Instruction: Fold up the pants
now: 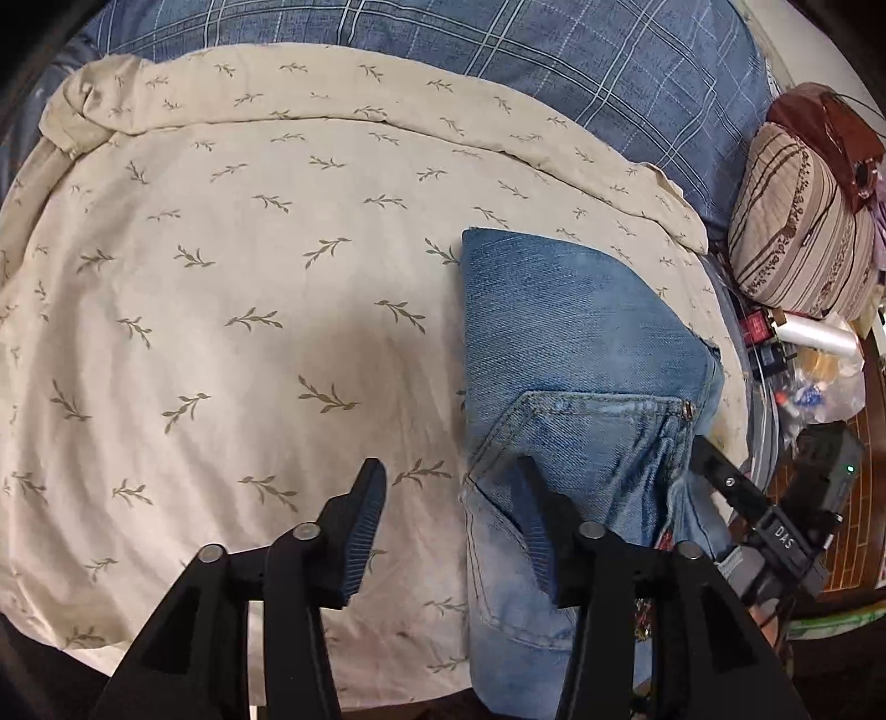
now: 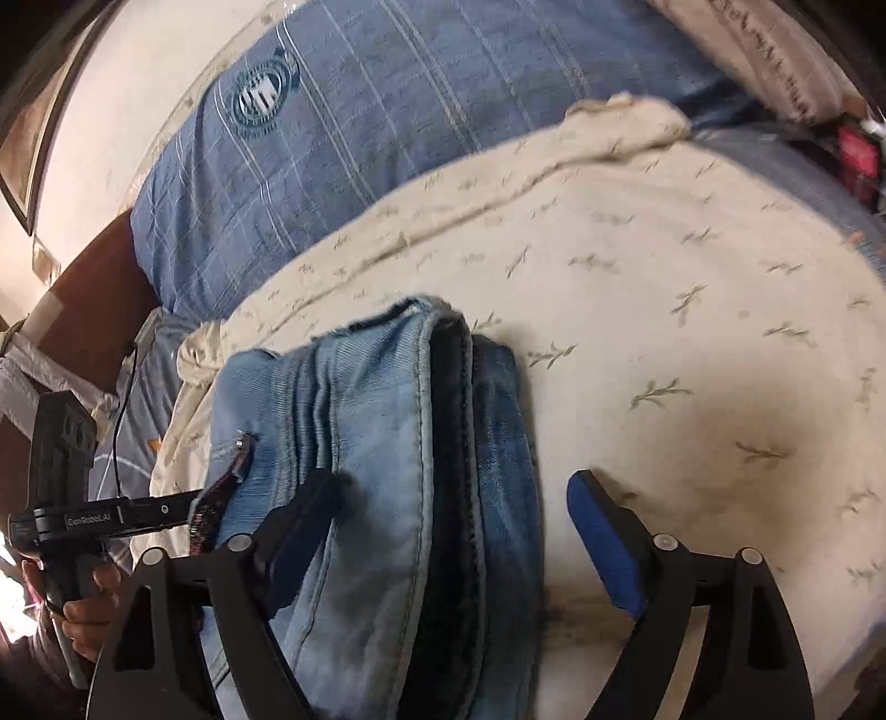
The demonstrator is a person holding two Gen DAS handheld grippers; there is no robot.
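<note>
Blue jeans (image 1: pixel 559 332) lie folded into one thick bundle on a cream sheet (image 1: pixel 221 277) printed with small green sprigs. One back pocket (image 1: pixel 581 443) shows on top, with one tiny metal stud at its corner. In the right wrist view the folded edges stack up, light blue outside and darker blue between.

Two tongs are here, one in each hand. The left gripper (image 1: pixel 451 531) hangs over the near edge of the jeans. Its jaws are spread apart with nothing pinched; one finger is over the sheet and the other over the pocket. The right gripper (image 2: pixel 459 531) is spread very wide across the bundle. One finger looks to rest on the light denim and the other hangs over the sheet, so nothing is squeezed.

One blue plaid quilt (image 1: pixel 498 50) lies behind the sheet. One striped pillow (image 1: pixel 797 232) sits at the far side, with one dark red bag (image 1: pixel 830 133) on it.
</note>
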